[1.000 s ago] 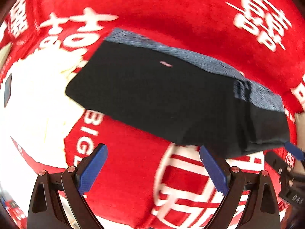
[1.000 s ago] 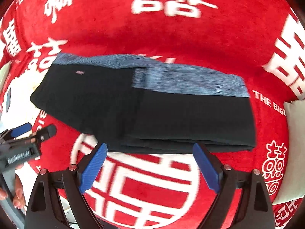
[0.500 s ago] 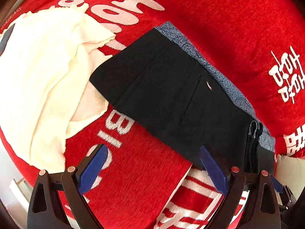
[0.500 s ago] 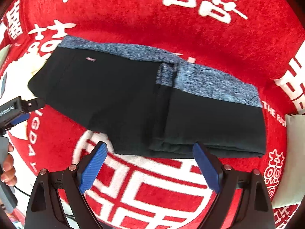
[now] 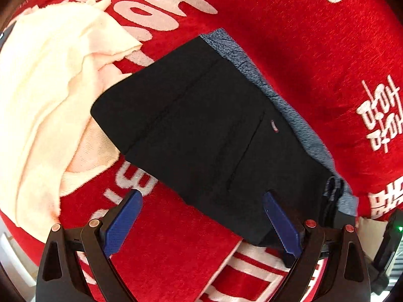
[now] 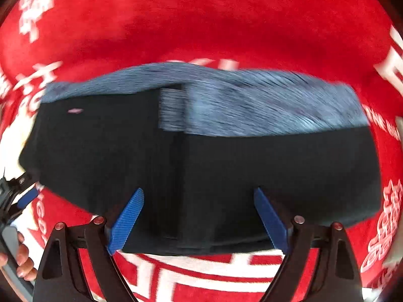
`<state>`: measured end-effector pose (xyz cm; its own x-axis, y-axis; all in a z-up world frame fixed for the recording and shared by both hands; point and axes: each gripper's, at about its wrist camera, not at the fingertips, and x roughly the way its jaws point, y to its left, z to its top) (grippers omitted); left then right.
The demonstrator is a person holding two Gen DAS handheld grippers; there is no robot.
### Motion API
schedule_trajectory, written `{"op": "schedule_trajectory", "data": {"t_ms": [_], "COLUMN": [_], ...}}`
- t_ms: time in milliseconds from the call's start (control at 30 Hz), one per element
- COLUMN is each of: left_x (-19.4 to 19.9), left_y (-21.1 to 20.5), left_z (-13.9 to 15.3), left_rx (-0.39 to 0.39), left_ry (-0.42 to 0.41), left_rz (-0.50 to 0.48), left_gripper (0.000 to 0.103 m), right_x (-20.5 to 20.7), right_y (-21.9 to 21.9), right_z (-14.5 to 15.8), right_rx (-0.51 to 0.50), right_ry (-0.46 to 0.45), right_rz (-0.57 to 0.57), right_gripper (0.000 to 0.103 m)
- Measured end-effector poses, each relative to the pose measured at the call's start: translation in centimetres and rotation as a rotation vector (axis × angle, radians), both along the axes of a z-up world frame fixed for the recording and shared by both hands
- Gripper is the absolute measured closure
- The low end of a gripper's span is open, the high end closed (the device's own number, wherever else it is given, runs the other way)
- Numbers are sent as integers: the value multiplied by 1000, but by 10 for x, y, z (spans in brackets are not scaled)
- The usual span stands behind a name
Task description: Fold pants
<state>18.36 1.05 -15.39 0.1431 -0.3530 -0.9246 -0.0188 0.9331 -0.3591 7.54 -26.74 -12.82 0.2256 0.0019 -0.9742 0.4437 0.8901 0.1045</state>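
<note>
My left gripper has its jaws spread wide with nothing between them, poised low over the near long edge of the folded pants; I judge it is lined up to take that edge for another fold. My right gripper is also wide and empty, and its blue pads sit in front of the pants' black fabric, though the blur keeps me from saying whether they touch it. The pants lie flat as a dark rectangle on the red blanket with white lettering. The grey waistband runs along the far long edge, and a doubled layer shows as a step near the middle in the right view.

On edges: the near hem faces both tools and looks easy to reach. At the pants' far short end, a cream cloth lies beside and partly under the corner, so I would avoid pinching it as well. Beyond the waistband is bare blanket, giving room to carry a fold over. The other tool's body appears just beside the pants' left corner in the right view, so the two must not cross.
</note>
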Motion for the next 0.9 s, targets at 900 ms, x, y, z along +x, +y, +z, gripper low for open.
{"op": "schedule_trajectory", "data": {"t_ms": [900], "left_x": [12], "left_y": [-6], "left_z": [-14], "left_rx": [-325], "left_ry": [-99], "left_rz": [68], "left_gripper": [6], "right_x": [-8], "right_y": [29], "right_z": [-2], "right_rx": [-47], "right_ry": [-7], "right_rz": [210], "right_gripper": [9]}}
